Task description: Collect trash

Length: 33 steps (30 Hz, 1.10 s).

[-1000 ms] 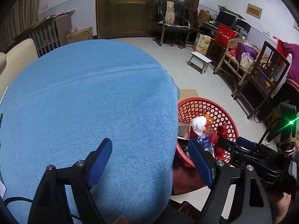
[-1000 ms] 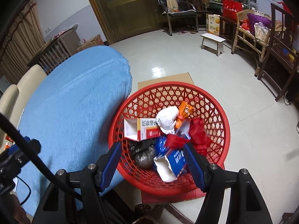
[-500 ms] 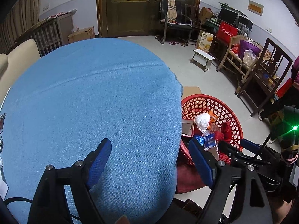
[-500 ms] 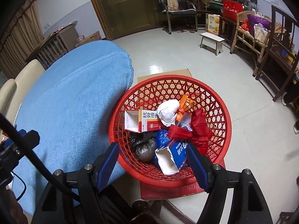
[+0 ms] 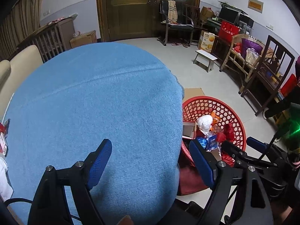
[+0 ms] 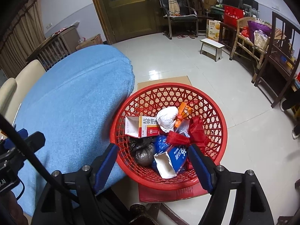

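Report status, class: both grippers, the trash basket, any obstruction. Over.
Left gripper open, empty, over blue tablecloth. Right gripper open, empty, above red basket. Basket holds trash: cartons, white wad. No obstruction seen.

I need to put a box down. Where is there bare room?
The blue tablecloth is bare from its far edge to the left hand-held gripper. The red basket is crowded with trash; open floor lies beyond it.

One red basket [image 6: 215,112], two cartons [image 6: 142,126] [image 6: 171,160], one stool [image 6: 211,46].
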Each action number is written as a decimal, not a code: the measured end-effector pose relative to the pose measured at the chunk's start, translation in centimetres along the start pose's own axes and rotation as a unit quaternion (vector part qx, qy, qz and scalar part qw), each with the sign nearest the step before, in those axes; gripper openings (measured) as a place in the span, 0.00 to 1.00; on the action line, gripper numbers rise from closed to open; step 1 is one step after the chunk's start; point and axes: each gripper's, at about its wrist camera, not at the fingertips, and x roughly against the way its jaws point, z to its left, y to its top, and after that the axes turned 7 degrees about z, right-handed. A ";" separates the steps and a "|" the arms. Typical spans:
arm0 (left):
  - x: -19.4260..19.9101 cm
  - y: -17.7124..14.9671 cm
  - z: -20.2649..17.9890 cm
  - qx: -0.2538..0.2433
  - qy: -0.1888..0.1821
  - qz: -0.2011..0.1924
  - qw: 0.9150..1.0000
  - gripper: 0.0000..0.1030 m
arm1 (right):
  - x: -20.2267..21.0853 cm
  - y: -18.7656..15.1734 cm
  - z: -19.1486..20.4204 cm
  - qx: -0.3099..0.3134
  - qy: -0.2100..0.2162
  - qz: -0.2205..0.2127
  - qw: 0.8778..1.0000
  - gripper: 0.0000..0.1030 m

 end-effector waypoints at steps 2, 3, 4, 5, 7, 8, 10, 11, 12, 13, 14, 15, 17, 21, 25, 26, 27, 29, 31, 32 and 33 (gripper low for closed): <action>0.2 0.0 0.0 -0.001 0.001 -0.003 1.000 0.82 | 0.1 -0.1 0.3 0.004 -0.001 0.000 1.000 0.78; 0.2 0.0 0.0 -0.002 0.001 -0.004 1.000 0.82 | 0.2 -0.1 0.3 0.005 -0.001 0.000 1.000 0.78; 0.3 -0.1 0.0 -0.003 0.002 -0.004 1.000 0.82 | 0.3 -0.1 0.4 0.006 -0.001 -0.001 1.000 0.78; 0.4 -0.1 0.0 -0.005 0.002 -0.004 1.000 0.82 | 0.4 -0.1 0.5 0.007 -0.002 -0.003 1.000 0.78; 0.4 -0.2 0.0 -0.006 0.003 -0.005 1.000 0.82 | 0.5 -0.2 0.7 0.007 -0.004 -0.004 1.000 0.78; 0.5 -0.1 0.0 -0.005 0.004 -0.006 1.000 0.82 | 0.5 -0.3 0.7 0.006 -0.005 -0.004 1.000 0.78; 0.6 -0.1 0.0 -0.005 0.002 -0.007 1.000 0.82 | 0.6 -0.4 0.7 0.003 -0.007 -0.004 1.000 0.78; 0.6 0.0 0.1 -0.003 0.001 -0.007 1.000 0.82 | 0.6 -0.4 0.7 0.002 -0.008 -0.005 1.000 0.78; 0.6 0.0 0.1 -0.002 -0.001 -0.007 1.000 0.82 | 0.7 -0.5 0.7 0.000 -0.007 -0.005 1.000 0.78; 0.6 0.0 0.1 -0.003 -0.001 -0.007 1.000 0.82 | 0.7 -0.5 0.7 0.000 -0.007 -0.006 1.000 0.78; 0.5 0.0 0.1 -0.003 -0.001 -0.007 1.000 0.82 | 0.8 -0.5 0.8 0.001 -0.008 -0.007 1.000 0.78; 0.5 -0.1 0.0 -0.004 -0.001 -0.006 1.000 0.82 | 0.8 -0.5 0.8 0.002 -0.008 -0.008 1.000 0.78; 0.4 -0.1 0.0 -0.005 -0.003 -0.004 1.000 0.82 | 0.8 -0.6 0.8 0.002 -0.008 -0.007 1.000 0.78; 0.3 0.0 -0.1 -0.008 -0.005 -0.005 1.000 0.82 | 0.7 -0.6 0.6 -0.002 -0.012 -0.009 1.000 0.78; 0.1 -0.1 -0.3 -0.011 -0.007 -0.003 1.000 0.82 | 0.8 -0.7 0.4 -0.009 -0.019 -0.014 1.000 0.78; 0.1 -0.1 -0.3 -0.010 -0.008 -0.002 1.000 0.82 | 0.8 -0.7 0.3 -0.010 -0.020 -0.014 1.000 0.78; 0.0 -0.1 -0.4 -0.010 -0.009 -0.002 1.000 0.82 | 0.8 -0.7 0.3 -0.009 -0.020 -0.014 1.000 0.78; 0.0 -0.1 -0.4 -0.008 -0.007 -0.003 1.000 0.82 | 0.7 -0.7 0.3 -0.008 -0.021 -0.014 1.000 0.78; -0.1 -0.1 -0.4 -0.006 -0.009 -0.003 1.000 0.82 | 0.7 -0.8 0.3 -0.008 -0.022 -0.014 1.000 0.78; -0.1 -0.1 -0.4 -0.005 -0.011 -0.003 1.000 0.82 | 0.7 -0.8 0.3 -0.008 -0.022 -0.014 1.000 0.78; -0.2 -0.1 -0.3 -0.005 -0.013 -0.003 1.000 0.82 | 0.6 -0.8 0.3 -0.009 -0.023 -0.013 1.000 0.78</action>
